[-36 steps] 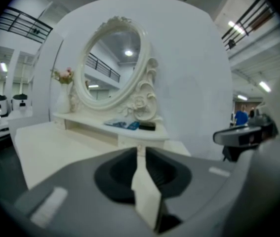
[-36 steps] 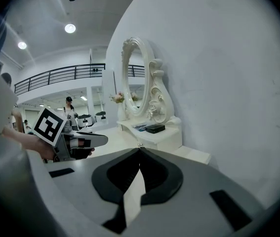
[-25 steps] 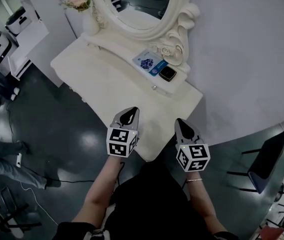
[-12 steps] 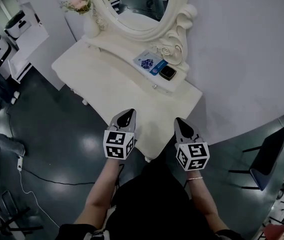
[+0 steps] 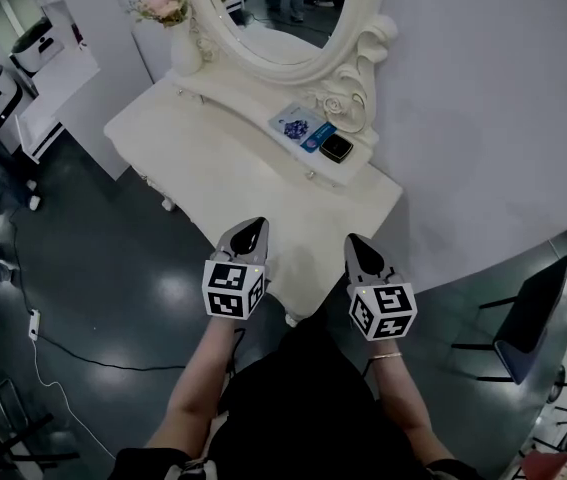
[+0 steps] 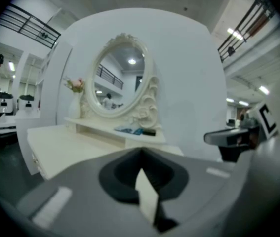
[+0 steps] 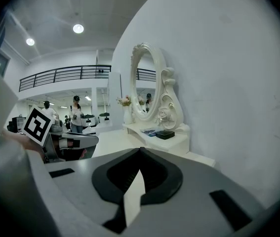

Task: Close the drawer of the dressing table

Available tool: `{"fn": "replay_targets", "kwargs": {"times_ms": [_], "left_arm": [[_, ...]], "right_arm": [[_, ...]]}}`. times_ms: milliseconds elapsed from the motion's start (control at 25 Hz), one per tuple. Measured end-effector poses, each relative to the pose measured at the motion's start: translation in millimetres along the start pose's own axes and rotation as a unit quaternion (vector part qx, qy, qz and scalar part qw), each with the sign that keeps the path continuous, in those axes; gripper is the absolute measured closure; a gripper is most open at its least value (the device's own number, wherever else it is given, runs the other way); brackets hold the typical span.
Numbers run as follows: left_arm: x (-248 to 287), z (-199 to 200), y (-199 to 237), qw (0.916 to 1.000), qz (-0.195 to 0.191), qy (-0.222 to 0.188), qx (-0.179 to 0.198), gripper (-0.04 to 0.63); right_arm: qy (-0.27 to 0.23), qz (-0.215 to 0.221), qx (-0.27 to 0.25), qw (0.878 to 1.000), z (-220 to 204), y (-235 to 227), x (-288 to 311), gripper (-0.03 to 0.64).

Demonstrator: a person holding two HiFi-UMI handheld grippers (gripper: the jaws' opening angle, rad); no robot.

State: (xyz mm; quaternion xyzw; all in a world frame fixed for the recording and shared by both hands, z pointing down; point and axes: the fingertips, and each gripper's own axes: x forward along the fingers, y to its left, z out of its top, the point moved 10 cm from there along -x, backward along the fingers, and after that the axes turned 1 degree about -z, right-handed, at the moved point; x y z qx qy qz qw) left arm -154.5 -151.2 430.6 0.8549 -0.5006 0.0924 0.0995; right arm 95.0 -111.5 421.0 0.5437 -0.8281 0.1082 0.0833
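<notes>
Jaws together and empty on left gripper (image 5: 255, 226) and right gripper (image 5: 359, 242) — only the head view shows the chair (image 5: 531, 313).

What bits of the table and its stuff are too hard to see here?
- Drawer: head view, the table top hides its front; open or shut, cannot tell.
- Mirror: head view, top cut off by the picture's edge.
- Blue packet: every view, print too small.
</notes>
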Motion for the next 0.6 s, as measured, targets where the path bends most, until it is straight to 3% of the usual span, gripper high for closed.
{"fn": "replay_targets", "kwargs": {"times_ms": [600], "left_arm": [[14, 3, 6, 0.9999, -0.009, 0.004, -0.003, 0.591]], "right_arm": [[0.005, 0.002, -0.001, 1.000, 3, -3, 11, 0.614]]}}
